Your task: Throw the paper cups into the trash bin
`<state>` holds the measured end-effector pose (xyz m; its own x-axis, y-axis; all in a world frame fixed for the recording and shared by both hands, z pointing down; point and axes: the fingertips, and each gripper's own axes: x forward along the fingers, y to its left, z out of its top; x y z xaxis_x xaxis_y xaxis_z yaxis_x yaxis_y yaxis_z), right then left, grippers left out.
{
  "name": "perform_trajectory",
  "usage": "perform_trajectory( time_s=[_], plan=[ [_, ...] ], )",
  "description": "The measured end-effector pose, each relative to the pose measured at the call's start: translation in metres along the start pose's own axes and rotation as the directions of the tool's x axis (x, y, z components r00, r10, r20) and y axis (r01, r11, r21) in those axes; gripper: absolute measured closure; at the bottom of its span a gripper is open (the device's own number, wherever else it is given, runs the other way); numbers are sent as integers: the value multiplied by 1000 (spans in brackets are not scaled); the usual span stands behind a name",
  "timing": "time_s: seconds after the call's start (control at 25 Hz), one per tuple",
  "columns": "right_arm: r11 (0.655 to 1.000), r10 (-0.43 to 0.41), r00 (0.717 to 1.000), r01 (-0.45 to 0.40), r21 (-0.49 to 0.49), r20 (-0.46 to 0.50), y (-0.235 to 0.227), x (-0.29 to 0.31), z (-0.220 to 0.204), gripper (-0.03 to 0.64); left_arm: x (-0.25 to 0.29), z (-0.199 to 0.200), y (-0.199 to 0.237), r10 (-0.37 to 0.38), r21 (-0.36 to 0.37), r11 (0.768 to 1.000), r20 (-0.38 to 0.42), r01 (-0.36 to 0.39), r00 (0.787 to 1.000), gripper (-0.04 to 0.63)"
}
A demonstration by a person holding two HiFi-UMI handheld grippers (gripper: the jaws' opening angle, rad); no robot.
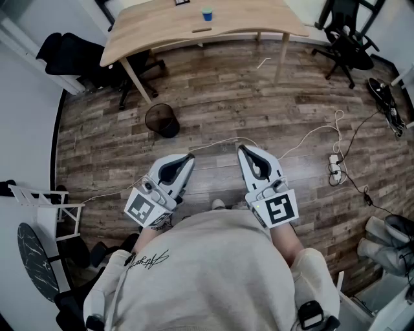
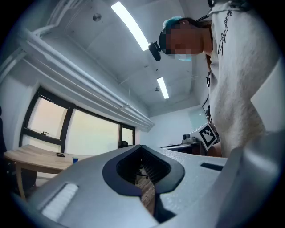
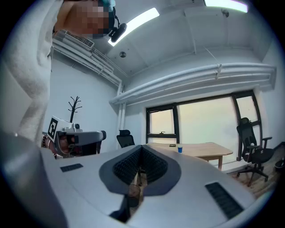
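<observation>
Presently: cup [image 1: 207, 13] is standing on the table [image 1: 162, 29] at top centre, well apart from both grippers; bin [image 1: 162, 120] is sitting on the floor, upper left of centre. Left gripper [image 1: 187, 157] and right gripper [image 1: 242, 150] are hanging clenched, empty (jaws need opening first). Advice: approaching level, squeezing lightly, not crushing.

**Light:** bright, cool, even.
**Sources:** ceiling strip lights [image 2: 130, 24] high above the desk [image 1: 194, 26], blown out to white. The windows [image 3: 205, 118] behind the desk are washed to pale cream.
**Shadows:** soft and faint on the floor [image 1: 259, 103] under the desk.
**Distortion:** heavy fisheye throughout. The desk edge is bowed in the head view, and both gripper views have dark rounded corners.
**Focus:** left claw [image 2: 141, 148] and right claw [image 3: 142, 148] are soft at close range. The desk beyond them is clearer, though small.
</observation>
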<state>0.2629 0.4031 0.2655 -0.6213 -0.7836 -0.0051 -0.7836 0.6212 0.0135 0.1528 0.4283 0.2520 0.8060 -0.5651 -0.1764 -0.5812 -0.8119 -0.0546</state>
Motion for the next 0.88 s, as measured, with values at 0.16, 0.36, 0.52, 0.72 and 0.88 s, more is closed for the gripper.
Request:
perform_trajectory(
  time_s=[0.16,0.36,0.52,0.72,0.88],
  plan=[
    [1000,-9,1000,9,-17,13,3,-1,-1,608,-4,-1,-1,-4,5,1000,0,4,1000,591],
    [1000,-13,1000,13,-16,15,6,-2,-2,608,-8,0,-3,-2,5,1000,8,2,1000,591],
    [1000,-1,1000,1,-13,12,11,-1,0,607,-12,1,-2,-2,0,1000,8,2,1000,591],
    [1000,2,999,0,-31,44,16,-4,10,607,-22,3,0,-2,1,1000,10,2,1000,591],
    [999,-10,999,12,-49,36,17,-8,13,607,-26,4,2,-2,3,1000,16,2,1000,591]
  ],
)
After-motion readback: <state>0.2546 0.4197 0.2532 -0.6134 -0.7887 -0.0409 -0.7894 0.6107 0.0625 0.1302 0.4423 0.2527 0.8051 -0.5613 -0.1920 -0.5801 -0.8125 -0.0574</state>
